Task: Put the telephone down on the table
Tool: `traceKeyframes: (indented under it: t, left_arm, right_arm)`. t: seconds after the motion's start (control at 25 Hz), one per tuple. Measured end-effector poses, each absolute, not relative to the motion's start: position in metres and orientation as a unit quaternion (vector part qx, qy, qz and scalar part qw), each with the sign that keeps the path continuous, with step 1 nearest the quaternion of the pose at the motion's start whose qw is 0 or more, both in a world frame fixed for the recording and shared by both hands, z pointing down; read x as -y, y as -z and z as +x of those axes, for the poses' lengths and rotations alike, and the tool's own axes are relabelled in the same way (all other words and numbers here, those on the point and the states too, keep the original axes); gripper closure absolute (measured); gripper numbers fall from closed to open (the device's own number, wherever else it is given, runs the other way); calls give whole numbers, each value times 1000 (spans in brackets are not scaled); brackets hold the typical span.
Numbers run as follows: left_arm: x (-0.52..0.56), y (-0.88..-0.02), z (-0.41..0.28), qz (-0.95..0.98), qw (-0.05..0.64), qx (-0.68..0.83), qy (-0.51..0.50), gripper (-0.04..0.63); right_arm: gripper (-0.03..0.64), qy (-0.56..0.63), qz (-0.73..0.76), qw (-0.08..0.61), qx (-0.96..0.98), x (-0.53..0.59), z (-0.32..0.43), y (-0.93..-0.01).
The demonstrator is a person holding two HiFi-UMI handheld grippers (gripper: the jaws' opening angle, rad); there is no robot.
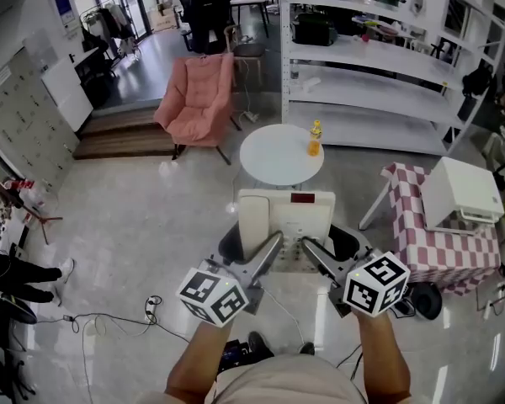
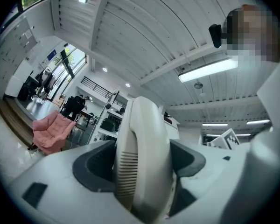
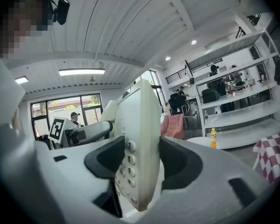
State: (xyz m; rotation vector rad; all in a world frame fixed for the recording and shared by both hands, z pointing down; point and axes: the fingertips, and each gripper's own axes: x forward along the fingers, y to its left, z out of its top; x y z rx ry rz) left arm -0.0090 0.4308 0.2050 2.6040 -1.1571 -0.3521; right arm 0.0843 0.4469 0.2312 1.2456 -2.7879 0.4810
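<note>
The telephone [image 1: 286,213] is up in the air, carried between both claws on the near side of the round desk [image 1: 269,162] and not yet resting on anything; the left claw [image 1: 268,255] is clenched across the handset [image 2: 147,157] on the set's left side, and the right claw [image 3: 140,167] is clamped on the body's right edge with the keypad [image 3: 126,169] facing its inner pad. It looks like a stiff, smooth plastic shell, fairly light but broad, so it is likely to slip or tip if one side lets go first; the handset probably only sits in its cradle and could slide off if the set tilts, so holding it level by both sides seems right. The round desk has bare top towards the person; a yellow bottle [image 1: 315,139] stands near its right rim and should be kept clear of. A checked desk [image 1: 442,247] lies well apart to the right, a pink armchair [image 1: 198,99] beyond on the left; the desk's curved edge leaves little margin, so the base should land well inside it.
</note>
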Motion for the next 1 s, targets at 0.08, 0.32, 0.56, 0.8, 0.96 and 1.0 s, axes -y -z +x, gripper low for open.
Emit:
traceKeyframes:
  t: [0.08, 0.32, 0.56, 0.8, 0.96, 1.0]
  left_arm:
    - [-426, -206, -13, 900, 137, 397, 121, 251]
    - [-412, -209, -31, 902, 139, 390, 120, 250]
    - [-397, -209, -62, 904, 140, 385, 123, 250]
    - [-384, -210, -85, 903, 142, 385, 126, 250]
    - [-374, -212, -93, 900, 145, 391, 128, 250]
    - [-371, -212, -94, 899, 146, 393, 129, 250]
  right_arm:
    - [399, -159, 405, 22, 900, -443, 80, -233]
    - [399, -169, 410, 15, 896, -429, 63, -235]
    - [397, -168, 416, 19, 894, -416, 31, -233]
    - [397, -168, 415, 26, 894, -402, 8, -235]
    - [397, -170, 409, 32, 896, -391, 1, -235]
    - [397, -170, 407, 32, 897, -388, 0, -235]
